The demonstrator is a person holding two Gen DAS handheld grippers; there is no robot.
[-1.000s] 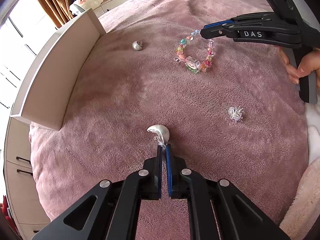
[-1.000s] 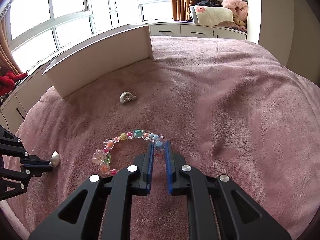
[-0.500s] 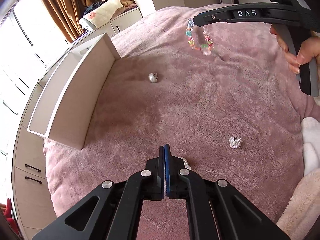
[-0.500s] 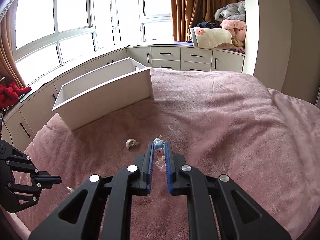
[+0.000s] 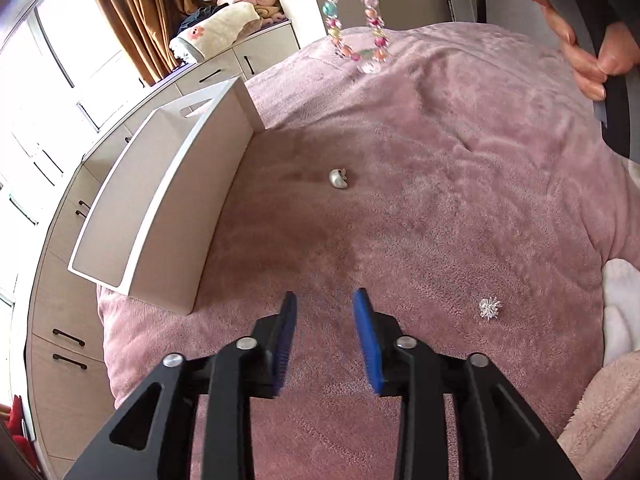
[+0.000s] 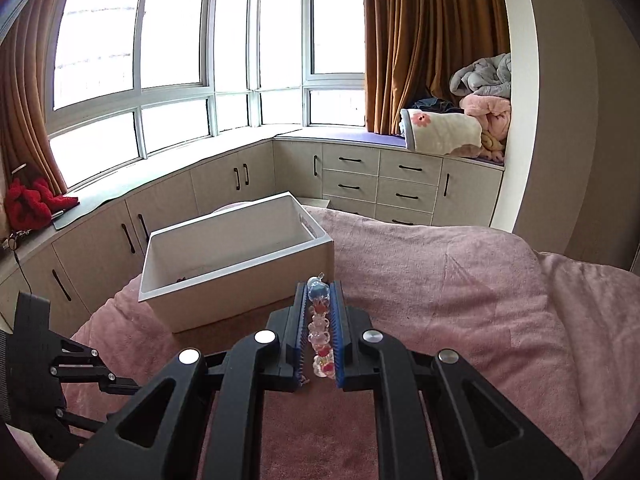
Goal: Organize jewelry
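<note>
On my left, the white box (image 5: 160, 216) sits at the edge of the pink blanket (image 5: 440, 200), its open top tilted toward the window side. In the right wrist view I can make out something small and dark on its floor (image 6: 182, 279), but I cannot tell what it is.

My left gripper (image 5: 325, 312) hangs over the blanket with its blue pads spread apart; its jaws have just been opening and nothing sits between them, only bare fabric below. Ahead of it, a silver earring (image 5: 338, 178) lies alone on the blanket, near the box's long wall but not touching it.

Further right, the beaded bracelet (image 5: 356, 20) dangles in the air above the far part of the bed, hanging as a loop from my right gripper (image 6: 319, 296). Through that gripper's own camera I see its pads pinching a run of clear and pink beads (image 6: 320, 328), a blue bead at the tips.

A spiky silver piece (image 5: 490, 307) lies on the blanket at lower right, well apart from the earring.
</note>
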